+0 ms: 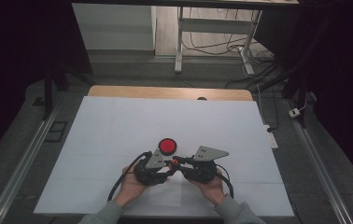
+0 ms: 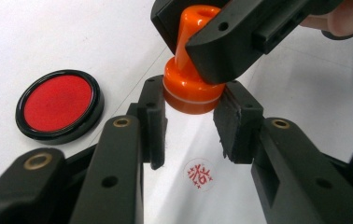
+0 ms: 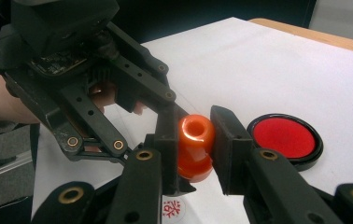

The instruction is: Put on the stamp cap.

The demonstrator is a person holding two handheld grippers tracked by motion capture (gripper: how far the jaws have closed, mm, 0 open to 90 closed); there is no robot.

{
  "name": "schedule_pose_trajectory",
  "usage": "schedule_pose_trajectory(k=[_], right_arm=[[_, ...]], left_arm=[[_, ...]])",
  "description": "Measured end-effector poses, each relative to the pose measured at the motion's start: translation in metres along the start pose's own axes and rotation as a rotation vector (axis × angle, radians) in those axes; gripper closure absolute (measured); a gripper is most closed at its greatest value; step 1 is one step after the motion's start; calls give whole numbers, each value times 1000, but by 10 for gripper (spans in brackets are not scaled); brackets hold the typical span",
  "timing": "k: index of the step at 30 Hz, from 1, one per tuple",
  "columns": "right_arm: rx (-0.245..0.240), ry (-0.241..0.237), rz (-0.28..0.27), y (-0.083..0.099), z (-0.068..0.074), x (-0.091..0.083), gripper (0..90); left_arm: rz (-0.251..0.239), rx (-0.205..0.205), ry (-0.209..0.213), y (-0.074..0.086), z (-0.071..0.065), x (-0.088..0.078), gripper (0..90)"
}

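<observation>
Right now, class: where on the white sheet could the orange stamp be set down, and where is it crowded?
Bare: the white sheet beyond the red ink pad to the far edge, and both side stretches. Crowded: the near middle, where the left gripper and right gripper both grip the orange stamp above the red stamped mark, beside the pad.

- Orange stamp (image 2: 191, 88): glossy plastic, wide round base with a thin pale ring around it, narrow neck, hollow-topped handle.
- Pose: roughly upright, tilted slightly; handle clamped between the right tongs (image 3: 195, 140), base sitting between the left tongs (image 2: 191, 126) pads, which flank it closely on both sides.
- Base is at or just above the white paper; contact can't be confirmed.
- Red ink pad (image 2: 59, 105): round, black rim, lid off, flat on the paper, near the stamp but apart from it.
- Red round imprint (image 2: 199, 175) on the paper, just beside the stamp base.
</observation>
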State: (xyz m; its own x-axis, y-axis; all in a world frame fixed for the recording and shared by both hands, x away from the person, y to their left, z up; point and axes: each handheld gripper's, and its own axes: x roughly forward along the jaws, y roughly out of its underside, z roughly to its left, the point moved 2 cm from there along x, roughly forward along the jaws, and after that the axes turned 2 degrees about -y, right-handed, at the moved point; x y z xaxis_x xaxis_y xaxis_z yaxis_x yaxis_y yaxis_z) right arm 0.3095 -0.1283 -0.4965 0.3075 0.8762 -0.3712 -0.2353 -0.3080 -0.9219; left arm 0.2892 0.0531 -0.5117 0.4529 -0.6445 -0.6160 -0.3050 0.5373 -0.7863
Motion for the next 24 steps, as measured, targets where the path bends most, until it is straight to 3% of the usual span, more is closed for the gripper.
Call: schedule_pose_trajectory(k=[15, 24], right_arm=[[-1, 5, -4, 0, 0, 0, 724], [4, 7, -17, -1, -1, -2, 725]], left_arm=[[-5, -8, 8, 0, 0, 1, 559], [-5, -28, 4, 0, 1, 1, 397]])
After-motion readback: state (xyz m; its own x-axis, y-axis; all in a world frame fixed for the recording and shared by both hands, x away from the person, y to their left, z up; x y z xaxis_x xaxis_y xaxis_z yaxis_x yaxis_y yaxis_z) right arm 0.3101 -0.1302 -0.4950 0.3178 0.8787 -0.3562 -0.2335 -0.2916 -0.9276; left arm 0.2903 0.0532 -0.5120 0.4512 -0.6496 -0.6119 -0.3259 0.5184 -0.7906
